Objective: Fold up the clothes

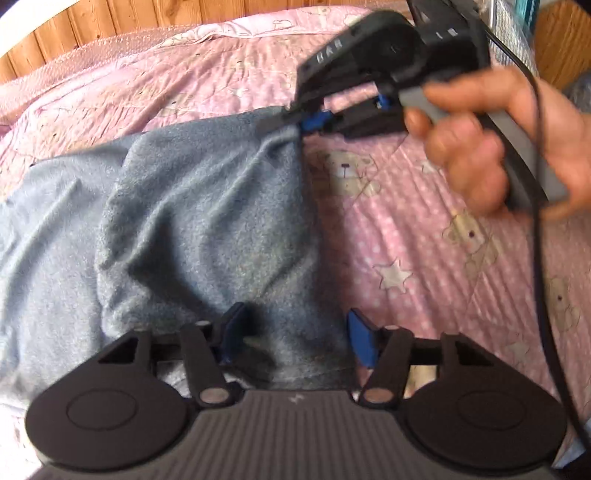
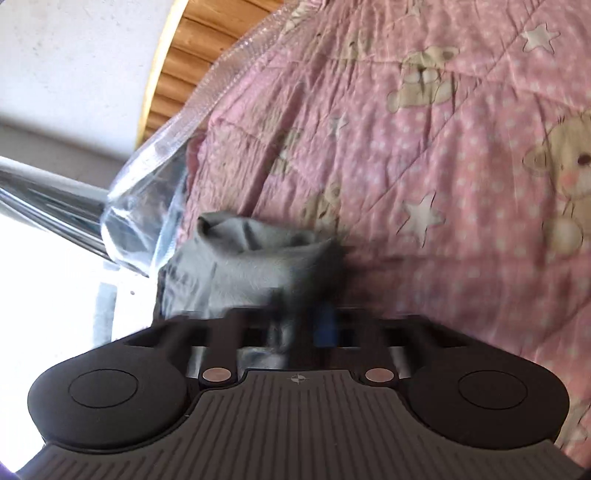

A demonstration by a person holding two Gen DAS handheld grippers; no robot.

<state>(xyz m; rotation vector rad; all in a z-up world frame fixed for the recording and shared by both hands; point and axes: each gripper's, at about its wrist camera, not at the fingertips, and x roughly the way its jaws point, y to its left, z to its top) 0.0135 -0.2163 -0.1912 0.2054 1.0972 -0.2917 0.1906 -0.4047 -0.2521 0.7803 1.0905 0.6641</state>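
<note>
A grey fleece garment (image 1: 207,206) lies rumpled on the pink quilt (image 1: 406,240). In the left wrist view my left gripper (image 1: 299,336) is open, its blue pads (image 1: 364,339) standing apart over the garment's near edge with cloth between them. A hand (image 1: 480,147) holds my right gripper (image 1: 291,122), which is shut on the garment's far right corner and lifts it off the quilt. In the blurred right wrist view the right gripper (image 2: 306,321) has its fingers close together with a bunch of the grey garment (image 2: 251,258) pinched between them.
The quilt (image 2: 461,166) with bears and stars covers the whole bed. Wooden panelling (image 1: 110,18) runs behind it. Clear plastic wrap (image 2: 147,177) and a metal rail (image 2: 48,199) sit at the bed's edge. A black cable (image 1: 539,221) hangs from the right gripper.
</note>
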